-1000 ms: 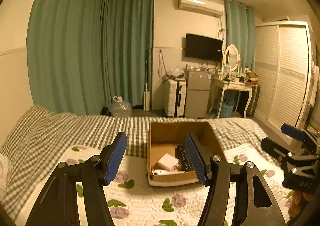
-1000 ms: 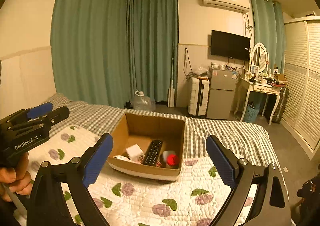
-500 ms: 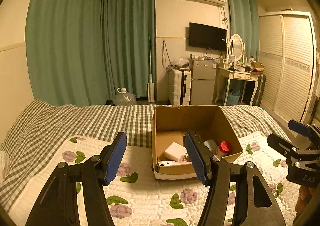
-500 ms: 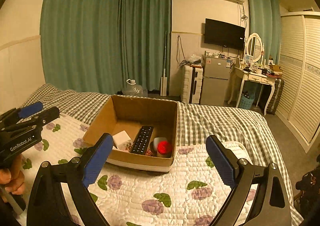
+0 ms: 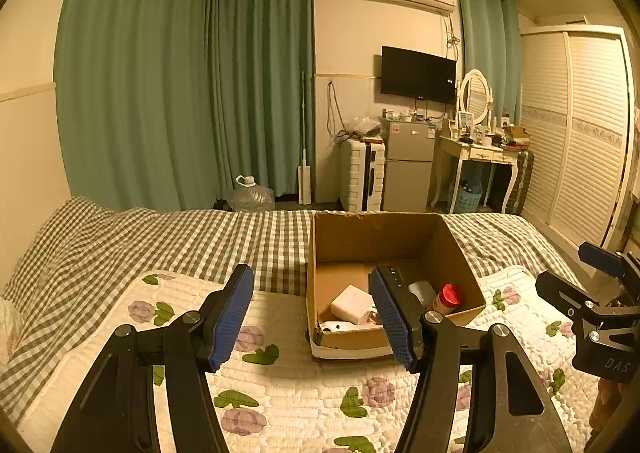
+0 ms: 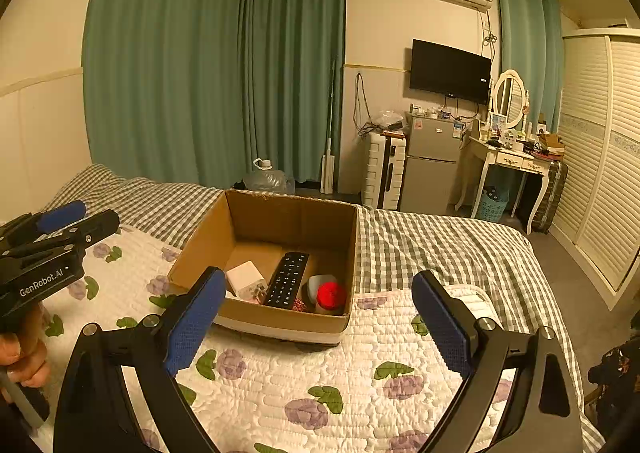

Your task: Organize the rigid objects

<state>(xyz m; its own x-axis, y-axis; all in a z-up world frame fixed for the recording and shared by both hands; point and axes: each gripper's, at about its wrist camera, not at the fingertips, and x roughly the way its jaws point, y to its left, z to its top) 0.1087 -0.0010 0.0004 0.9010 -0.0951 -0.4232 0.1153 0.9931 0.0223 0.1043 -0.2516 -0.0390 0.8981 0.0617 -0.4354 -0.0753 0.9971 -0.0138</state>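
An open cardboard box (image 6: 200, 249) (image 5: 456, 249) stands on the floral quilt of the bed. In it lie a black remote (image 6: 288, 279), a white block (image 6: 246, 279) (image 5: 352, 299) and a red-capped bottle (image 6: 331, 295) (image 5: 450, 295). My left gripper (image 5: 314, 319) is open and empty, held above the quilt just left of the box. My right gripper (image 6: 316, 319) is open and empty, held above the quilt in front of the box. Each gripper shows at the edge of the other's view.
The floral quilt (image 6: 280, 381) lies over a checked bed cover (image 5: 160, 237). Beyond the bed stand a water jug (image 5: 252, 195), a white suitcase (image 5: 362, 175), a small fridge (image 5: 408, 169) and a dressing table (image 5: 476, 157). A wardrobe (image 5: 580, 133) fills the right wall.
Both views have tilted and drawn slightly nearer, so the box sits lower and larger in frame and its contents show more. Both grippers stay open and empty.
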